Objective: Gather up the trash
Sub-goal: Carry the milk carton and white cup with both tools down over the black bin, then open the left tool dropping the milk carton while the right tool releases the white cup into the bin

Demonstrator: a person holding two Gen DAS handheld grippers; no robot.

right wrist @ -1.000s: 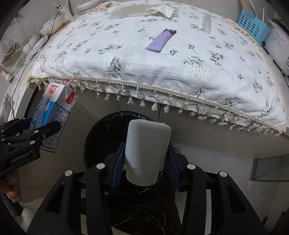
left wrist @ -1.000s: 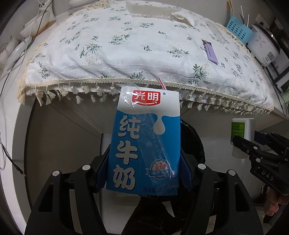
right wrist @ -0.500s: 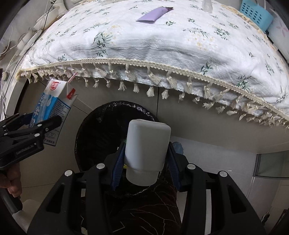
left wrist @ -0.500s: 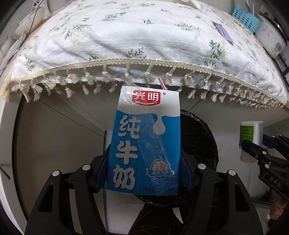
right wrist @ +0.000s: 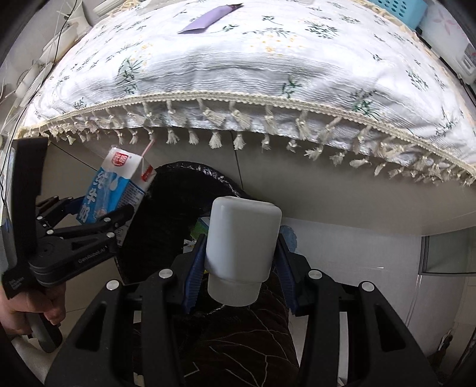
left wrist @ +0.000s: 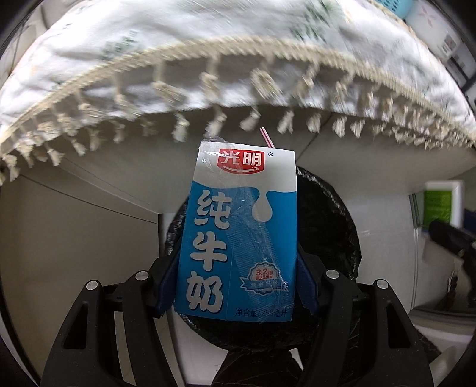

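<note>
My left gripper [left wrist: 236, 285] is shut on a blue and white milk carton [left wrist: 238, 235] with a pink straw, held upright over the near rim of a bin lined with a black bag [left wrist: 330, 226]. From the right wrist view the same carton [right wrist: 119, 187] hangs at the bin's left rim [right wrist: 166, 190], clamped in the left gripper [right wrist: 98, 220]. My right gripper [right wrist: 238, 262] is shut on a white plastic bottle [right wrist: 242, 241], cap toward the camera, above the bin's right side. That bottle [left wrist: 440, 205] shows at the right edge of the left wrist view.
A table with a flowered, tasselled cloth [right wrist: 267, 89] overhangs the bin. A purple wrapper [right wrist: 208, 18] lies on the cloth, and a blue basket [right wrist: 395, 7] stands at its far right. Some rubbish [right wrist: 200, 227] lies inside the bin. A hand [right wrist: 26, 309] holds the left gripper's handle.
Both grippers have sunk from table height toward the bin below the cloth's fringe. The bin has grown larger behind the carton and the bottle. Both grips are unchanged.
</note>
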